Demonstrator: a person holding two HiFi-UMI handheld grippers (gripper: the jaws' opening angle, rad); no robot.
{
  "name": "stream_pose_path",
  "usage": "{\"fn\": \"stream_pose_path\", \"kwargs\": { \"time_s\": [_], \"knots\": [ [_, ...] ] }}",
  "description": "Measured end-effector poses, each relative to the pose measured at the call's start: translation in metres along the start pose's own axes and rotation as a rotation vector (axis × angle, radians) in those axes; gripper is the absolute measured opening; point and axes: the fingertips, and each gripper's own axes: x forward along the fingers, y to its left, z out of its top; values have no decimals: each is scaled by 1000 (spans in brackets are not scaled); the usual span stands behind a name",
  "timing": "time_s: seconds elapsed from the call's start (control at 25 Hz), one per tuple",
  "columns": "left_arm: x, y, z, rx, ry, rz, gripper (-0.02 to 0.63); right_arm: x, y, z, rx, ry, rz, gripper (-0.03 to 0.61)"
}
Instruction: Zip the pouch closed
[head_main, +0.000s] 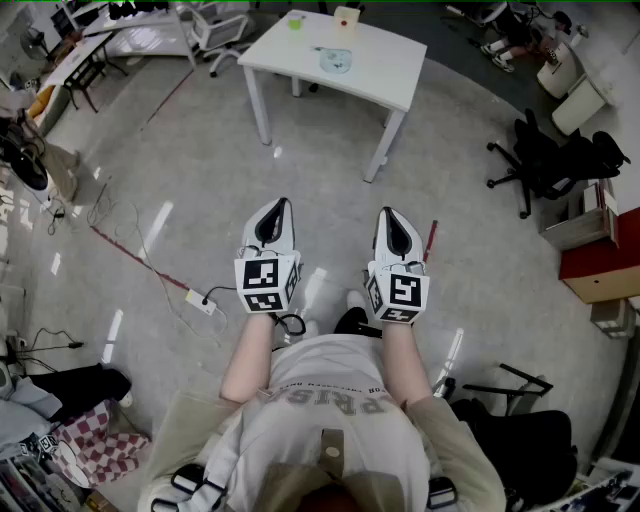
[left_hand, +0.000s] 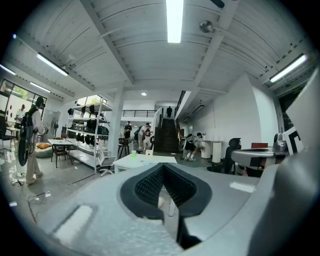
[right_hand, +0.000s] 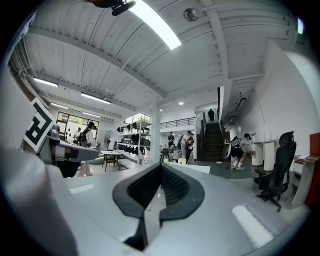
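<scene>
While the person stands well back from the white table (head_main: 390, 70), both tongs are held out side by side over the bare floor. The left gripper (head_main: 281, 207) has its jaws pressed together with nothing between them, and the right gripper (head_main: 387, 214) is closed and empty too. The pale blue pouch (head_main: 337, 61) lies flat on the tabletop, near a green cup (head_main: 296, 22)

The person's shirt (head_main: 330, 400) carries upside-down print, of which only "PRIS" can be read; nothing else is legible.
</scene>
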Motion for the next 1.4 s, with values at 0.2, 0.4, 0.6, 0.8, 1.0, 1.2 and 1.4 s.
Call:
{"fn": "stream_pose_path", "kwargs": {
  "time_s": [0.2, 0.4, 0.6, 0.8, 1.0, 1.2, 1.4],
  "knots": [
    [1, -3, 3, 11, -9, 2, 9, 0, -2, 2, -7, -9, 3, -2],
    [1, 0, 3, 18, -12, 2, 9, 1, 2, 3, -18, -15, 6, -2],
    [-1, 3, 6, 20, -14, 1, 9, 2, 6, 7, -28, -17, 8, -2],
    [-1, 8, 10, 49, -10, 9, 9, 4, 4, 10, 15, -27, 3, 0],
    [12, 10, 12, 41, -10, 22, 18, 11, -9, 9, 89, -56, 17, 134],
    [35, 18, 12, 11, -5, 34, 170, 35, -20, 1, 88, -42, 47, 202],
    [75, 26, 16, 1, 0, 54, 170, 76, -43, -4, 99, -21, 53, 232]
  ]
}}
